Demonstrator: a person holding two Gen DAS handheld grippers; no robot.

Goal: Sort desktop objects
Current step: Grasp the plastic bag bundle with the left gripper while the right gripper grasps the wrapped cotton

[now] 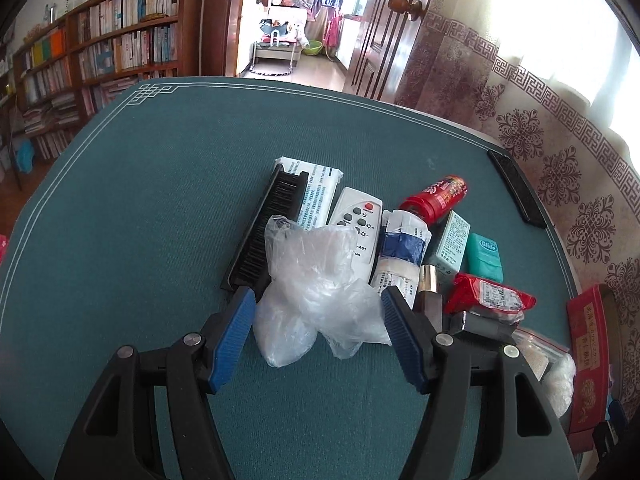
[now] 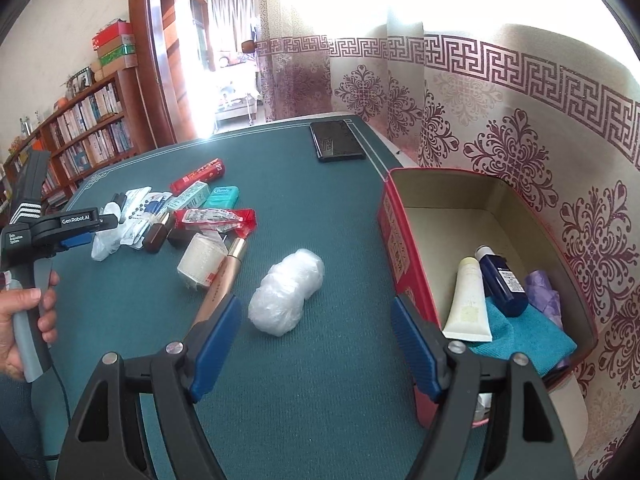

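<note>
Teal felt table mat with a white line border covers the desk, with bookshelves at ten o'clock and a patterned curtain behind.

From the left wrist view, the left gripper has its blue-padded fingers spread wide on either side of a crumpled clear plastic bag; whether the pads touch the bag cannot be told. Beyond it, toward twelve o'clock, lies a clutter: a black comb, a white remote control, a red cylindrical can, a pale green carton, a teal Glide floss box and a red snack packet.

From the right wrist view, the right gripper is also spread apart, holding nothing, above the mat. Between its fingers, slightly toward twelve o'clock, sits a second wrapped clear plastic bundle. At two o'clock stands an open red box holding a cream tube, a dark blue bottle, a teal cloth and something purple. A rose-gold tube lies at eleven o'clock, a black phone-like slab farther off at twelve. A hand grips the left device's handle at nine o'clock.
</note>
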